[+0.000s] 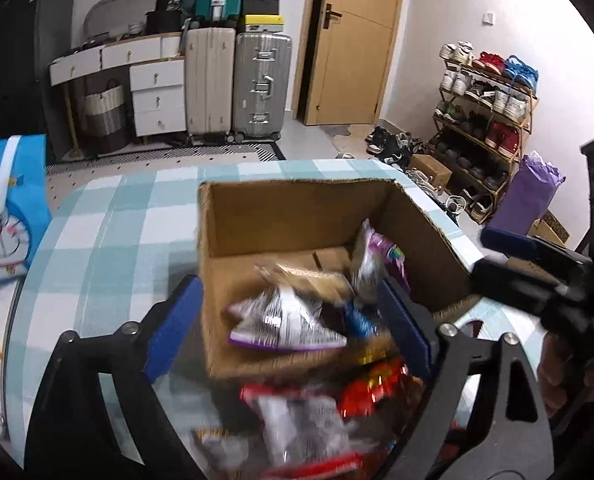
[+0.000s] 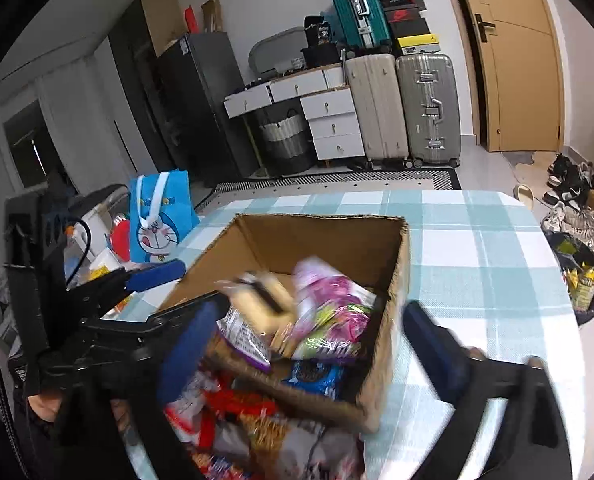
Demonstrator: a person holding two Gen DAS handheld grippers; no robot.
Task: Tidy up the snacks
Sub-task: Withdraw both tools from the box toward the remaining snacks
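Over the cardboard box (image 1: 297, 216), at twelve o'clock, both grippers (image 1: 293, 324) (image 2: 301, 344) are being held spread, gripping nothing, so snack packets (image 2: 329, 312) are being dropped inside.

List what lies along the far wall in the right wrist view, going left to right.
Dark grey fridge → white drawer unit → beige ribbed suitcase → silver suitcase → wooden door.

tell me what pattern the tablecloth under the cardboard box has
A pale teal and white check on the tablecloth, clearest in the right wrist view.
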